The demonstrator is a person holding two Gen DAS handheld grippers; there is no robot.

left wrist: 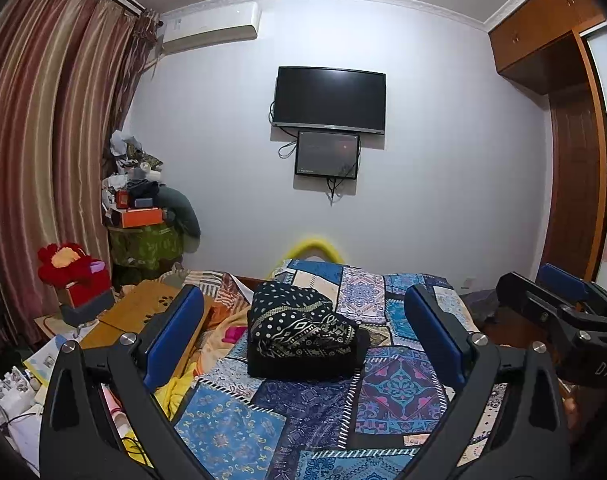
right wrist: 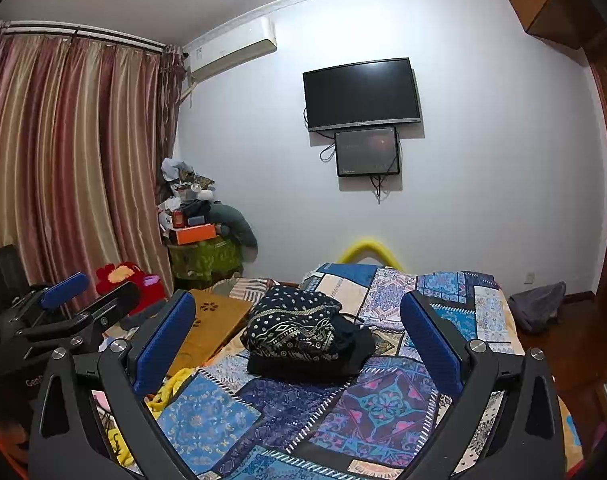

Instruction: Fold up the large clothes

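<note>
— While both claws are hovering spread and empty, the left claw and the right claw, where is the garment lying?

— The folded black patterned garment is resting on the bed, ahead of both claws, touching neither. It is looking soft, light and floppy; I would be pinching a folded edge.

A folded garment lies on the bed, about mid-width and toward its far part, between the spread fingers of the left claw and, in the other view, the right claw. Left of the bed stands a low desk. On the far wall a television hangs above a smaller screen. A heap of things, perhaps on a stand, fills the far left corner.
</note>
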